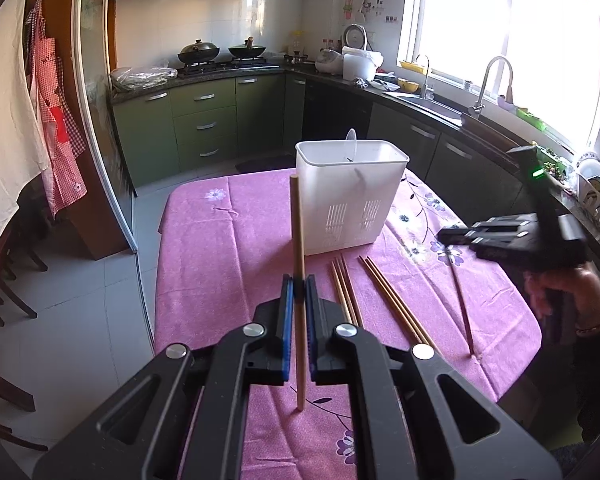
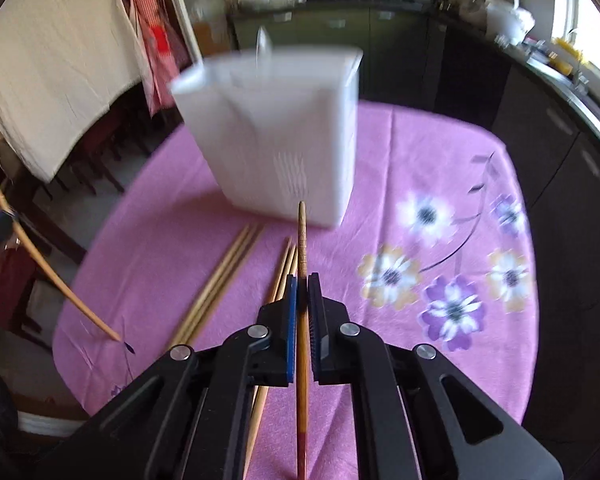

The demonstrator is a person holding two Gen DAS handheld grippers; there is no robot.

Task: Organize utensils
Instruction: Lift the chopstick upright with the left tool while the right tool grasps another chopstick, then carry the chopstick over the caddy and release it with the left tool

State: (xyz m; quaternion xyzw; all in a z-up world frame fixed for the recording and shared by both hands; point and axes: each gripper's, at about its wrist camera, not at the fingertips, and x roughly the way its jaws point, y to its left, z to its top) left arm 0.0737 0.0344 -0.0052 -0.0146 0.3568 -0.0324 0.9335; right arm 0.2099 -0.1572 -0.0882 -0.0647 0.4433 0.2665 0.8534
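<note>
One white utensil holder (image 1: 352, 196) holding a pale spoon (image 1: 352, 142), each hand-held gripper clenched on a chopstick (image 1: 299, 264).

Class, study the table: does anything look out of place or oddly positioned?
Yes. Loose chopsticks lie scattered on the pink tablecloth beside the white holder, not inside it; each gripper clamps one chopstick.

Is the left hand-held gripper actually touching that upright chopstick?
Touching. The left wrist view shows the left hand-held gripper with both blue pads pressed against the chopstick.
</note>
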